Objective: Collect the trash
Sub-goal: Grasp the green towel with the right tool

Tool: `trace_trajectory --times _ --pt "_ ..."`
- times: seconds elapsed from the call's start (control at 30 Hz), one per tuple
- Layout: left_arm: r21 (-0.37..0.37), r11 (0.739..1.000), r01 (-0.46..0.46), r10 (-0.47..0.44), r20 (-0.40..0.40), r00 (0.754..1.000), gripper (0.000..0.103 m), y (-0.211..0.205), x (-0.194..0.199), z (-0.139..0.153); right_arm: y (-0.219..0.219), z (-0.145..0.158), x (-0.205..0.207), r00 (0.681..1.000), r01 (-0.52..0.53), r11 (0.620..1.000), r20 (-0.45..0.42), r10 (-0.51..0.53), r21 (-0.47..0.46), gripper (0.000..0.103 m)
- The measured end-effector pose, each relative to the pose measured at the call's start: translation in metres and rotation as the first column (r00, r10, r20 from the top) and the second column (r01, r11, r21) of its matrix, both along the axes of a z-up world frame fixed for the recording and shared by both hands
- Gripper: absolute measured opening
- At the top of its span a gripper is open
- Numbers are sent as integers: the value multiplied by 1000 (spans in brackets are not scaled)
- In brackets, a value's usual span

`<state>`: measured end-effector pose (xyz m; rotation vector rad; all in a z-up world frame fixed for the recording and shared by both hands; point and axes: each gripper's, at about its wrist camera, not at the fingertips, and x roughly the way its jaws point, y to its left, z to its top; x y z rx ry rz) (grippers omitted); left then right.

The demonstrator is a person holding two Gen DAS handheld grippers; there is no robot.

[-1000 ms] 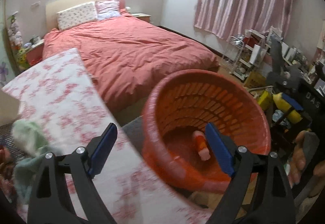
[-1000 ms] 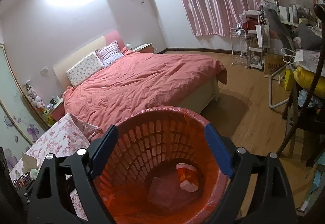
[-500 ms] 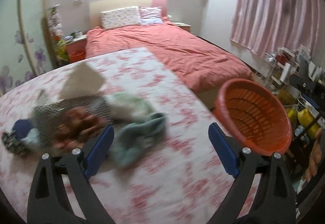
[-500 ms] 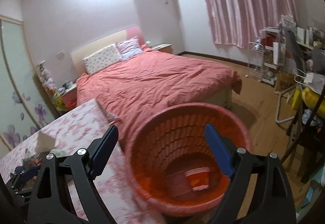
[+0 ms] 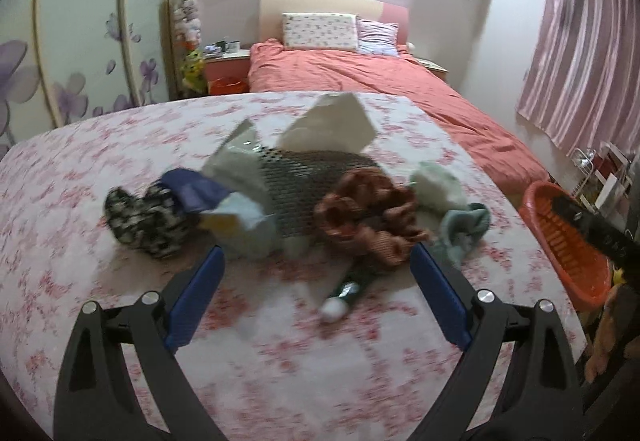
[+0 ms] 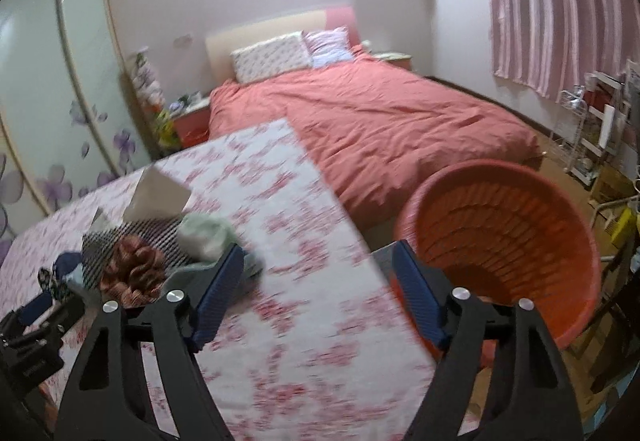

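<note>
Left gripper: black frame with blue pads, nearest in the left wrist view; jaws spread wide over the table with nothing between them.
Right gripper: same build; jaws closing, nothing between them, set over the table's right edge.
Table: covered by a white cloth printed with pink flowers.
Small tube: dark body with a white cap, lying on the cloth just beyond the left gripper's pads; blurred, so what it is stays uncertain.
Pile of clutter: past the tube, mid-table. From left to right: a black-and-white patterned cloth, a dark blue piece, a pale blue crumpled wrapper, a black mesh sheet, a rust-brown knitted cloth, a pale green towel.
White paper: folded sheets standing up at the far side of the pile.
Orange plastic slatted basket: on the floor, right of the table and well apart from the pile; its bottom is hidden from here.
Bed: far side of the room, coral-red cover, two pillows at the headboard.
Pink curtain: far right wall.
</note>
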<state>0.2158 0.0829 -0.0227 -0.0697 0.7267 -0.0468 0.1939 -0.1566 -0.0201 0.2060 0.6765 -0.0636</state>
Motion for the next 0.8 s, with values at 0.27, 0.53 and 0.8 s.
trace_trajectory --times 0.27,0.53,0.8 --pt "-25 999 -26 26 1 1000 94 25 -6 -6 57 -13 21 993 -93 995 -62 96 37 61" --pt "-53 998 -21 20 -19 1000 94 30 -5 -15 90 -27 43 988 -98 995 -121 97 2 61" --pt "-74 997 14 -16 -28 999 94 20 -1 -20 67 -46 34 980 -56 998 -191 58 15 50"
